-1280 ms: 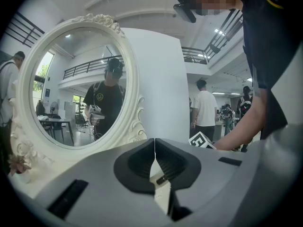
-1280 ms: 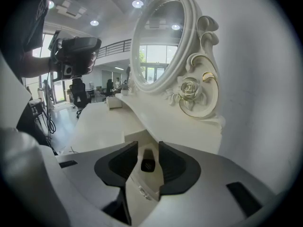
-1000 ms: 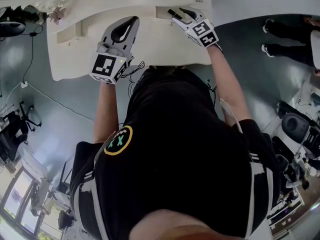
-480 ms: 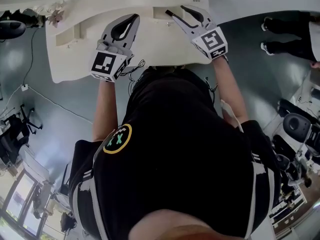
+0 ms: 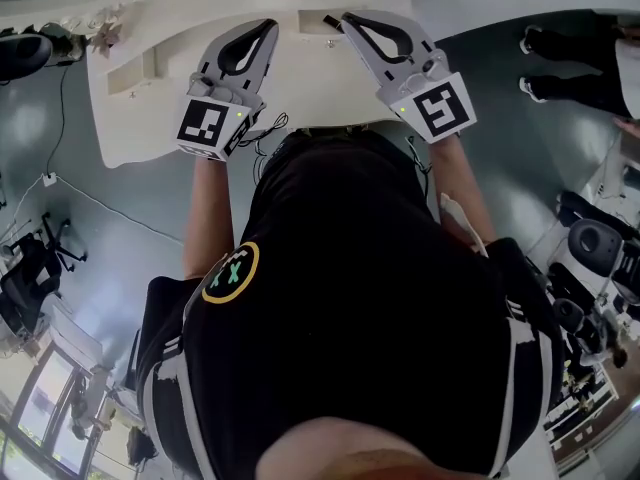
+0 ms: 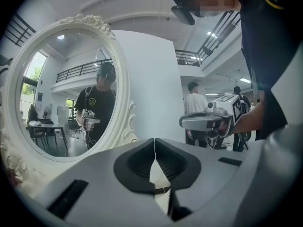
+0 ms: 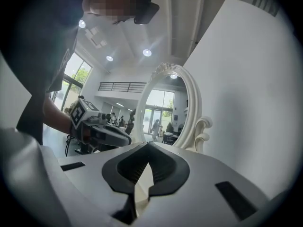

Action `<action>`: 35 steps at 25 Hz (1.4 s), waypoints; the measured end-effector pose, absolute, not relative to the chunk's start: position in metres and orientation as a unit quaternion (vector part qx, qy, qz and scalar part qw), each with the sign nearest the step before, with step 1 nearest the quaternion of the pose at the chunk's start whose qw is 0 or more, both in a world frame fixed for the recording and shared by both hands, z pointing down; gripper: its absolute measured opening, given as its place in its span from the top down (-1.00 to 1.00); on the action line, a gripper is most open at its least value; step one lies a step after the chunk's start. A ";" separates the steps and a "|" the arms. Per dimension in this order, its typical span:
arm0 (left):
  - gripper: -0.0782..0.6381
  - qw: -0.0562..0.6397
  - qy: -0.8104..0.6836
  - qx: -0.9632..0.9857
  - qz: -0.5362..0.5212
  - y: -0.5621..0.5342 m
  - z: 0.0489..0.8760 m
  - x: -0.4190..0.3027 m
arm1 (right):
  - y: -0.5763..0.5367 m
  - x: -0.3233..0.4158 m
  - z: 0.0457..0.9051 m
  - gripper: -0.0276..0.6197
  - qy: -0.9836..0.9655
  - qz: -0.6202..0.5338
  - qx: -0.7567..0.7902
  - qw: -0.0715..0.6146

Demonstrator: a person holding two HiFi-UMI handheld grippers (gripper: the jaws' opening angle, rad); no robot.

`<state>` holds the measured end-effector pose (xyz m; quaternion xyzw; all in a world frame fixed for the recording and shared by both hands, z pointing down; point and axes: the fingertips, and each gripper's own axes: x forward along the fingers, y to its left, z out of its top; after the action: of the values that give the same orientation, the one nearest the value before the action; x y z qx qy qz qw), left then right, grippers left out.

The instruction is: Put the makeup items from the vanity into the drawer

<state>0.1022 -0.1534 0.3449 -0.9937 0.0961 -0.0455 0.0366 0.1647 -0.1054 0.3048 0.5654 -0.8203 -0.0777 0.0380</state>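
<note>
Vanity (image 5: 312,80), cream-white, ornate oval mirror (image 6: 61,89)

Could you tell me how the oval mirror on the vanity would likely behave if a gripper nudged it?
The oval mirror stands upright and tall on the vanity, so it may rock or tip. Its glass is probably fragile, and the carved frame looks rigid.
</note>
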 end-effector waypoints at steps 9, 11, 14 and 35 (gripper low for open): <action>0.71 0.043 0.098 -0.993 -0.044 -0.149 0.341 0.101 | -0.105 0.170 0.316 0.85 -0.814 -0.072 0.575 0.043; 0.71 0.043 0.098 -0.993 -0.043 -0.148 0.342 0.100 | -0.104 0.170 0.317 0.85 -0.813 -0.074 0.576 0.046; 0.71 0.043 0.098 -0.993 -0.046 -0.146 0.343 0.097 | -0.102 0.169 0.319 0.85 -0.810 -0.080 0.579 0.054; 0.71 0.041 0.095 -0.994 -0.046 -0.143 0.346 0.096 | -0.098 0.167 0.326 0.85 -0.811 -0.077 0.577 0.053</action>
<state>0.0964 -0.1435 0.3457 -0.9936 0.0946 -0.0464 0.0406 0.1675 -0.0976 0.3264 0.5769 -0.8115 -0.0766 0.0533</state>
